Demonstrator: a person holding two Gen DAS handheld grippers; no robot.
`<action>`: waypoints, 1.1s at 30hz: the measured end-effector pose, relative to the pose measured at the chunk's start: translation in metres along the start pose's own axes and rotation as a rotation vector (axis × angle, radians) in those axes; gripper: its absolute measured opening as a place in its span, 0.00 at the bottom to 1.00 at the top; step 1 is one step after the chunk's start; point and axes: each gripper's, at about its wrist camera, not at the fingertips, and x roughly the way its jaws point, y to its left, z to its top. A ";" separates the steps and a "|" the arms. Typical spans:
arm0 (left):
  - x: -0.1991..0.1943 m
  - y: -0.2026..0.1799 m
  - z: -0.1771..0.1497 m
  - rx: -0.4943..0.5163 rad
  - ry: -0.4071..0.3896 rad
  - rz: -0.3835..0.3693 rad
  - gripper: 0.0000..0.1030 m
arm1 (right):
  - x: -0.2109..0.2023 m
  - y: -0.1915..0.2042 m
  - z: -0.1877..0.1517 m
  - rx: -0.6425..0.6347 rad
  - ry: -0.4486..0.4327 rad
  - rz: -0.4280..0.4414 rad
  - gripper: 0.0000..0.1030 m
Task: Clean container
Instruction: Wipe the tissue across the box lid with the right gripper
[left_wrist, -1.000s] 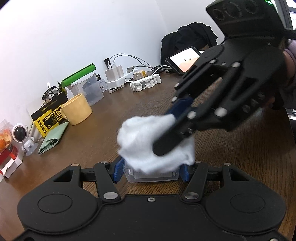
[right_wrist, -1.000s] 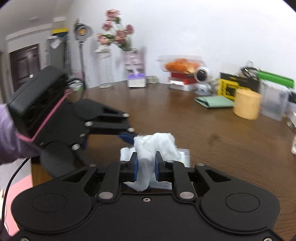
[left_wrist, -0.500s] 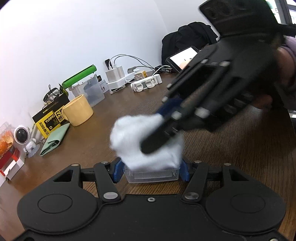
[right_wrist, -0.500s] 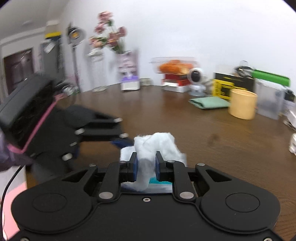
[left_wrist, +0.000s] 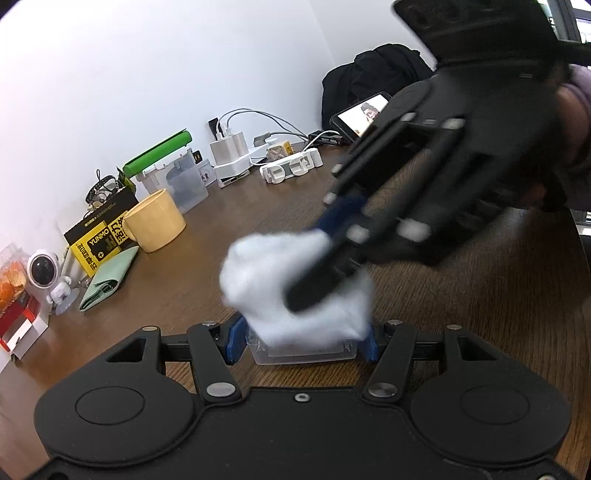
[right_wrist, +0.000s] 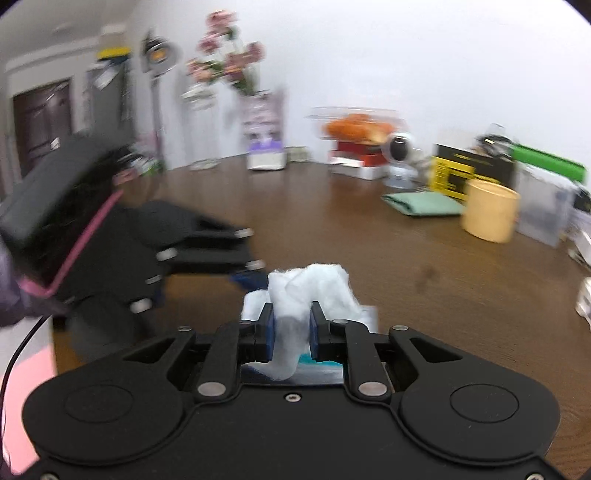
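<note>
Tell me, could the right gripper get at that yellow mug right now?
Probably not as things stand: the right gripper is shut on the white cloth, so its jaws are occupied. The yellow mug stands unobstructed across the table.

You have two grippers here: the left gripper (left_wrist: 301, 341) and the right gripper (right_wrist: 291, 334). Between them sit one clear container (left_wrist: 303, 352) and one white cloth (left_wrist: 295, 291). Around the one yellow cup (left_wrist: 157, 219) you can count one green pouch (left_wrist: 107, 282) just beside it, one yellow-and-black box (left_wrist: 98, 236) behind it, one small white camera (left_wrist: 46, 275) farther left, and one phone (left_wrist: 360, 114) well off to the right.
</note>
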 end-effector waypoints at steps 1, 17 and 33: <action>0.000 0.001 0.000 0.001 -0.001 -0.003 0.56 | -0.004 0.004 -0.002 -0.016 0.008 0.008 0.18; 0.008 0.011 -0.001 0.011 0.001 0.009 0.56 | -0.002 0.009 0.001 -0.052 0.013 -0.003 0.18; 0.008 0.001 0.000 0.028 0.004 0.041 0.56 | -0.001 0.012 -0.001 -0.079 -0.019 0.034 0.18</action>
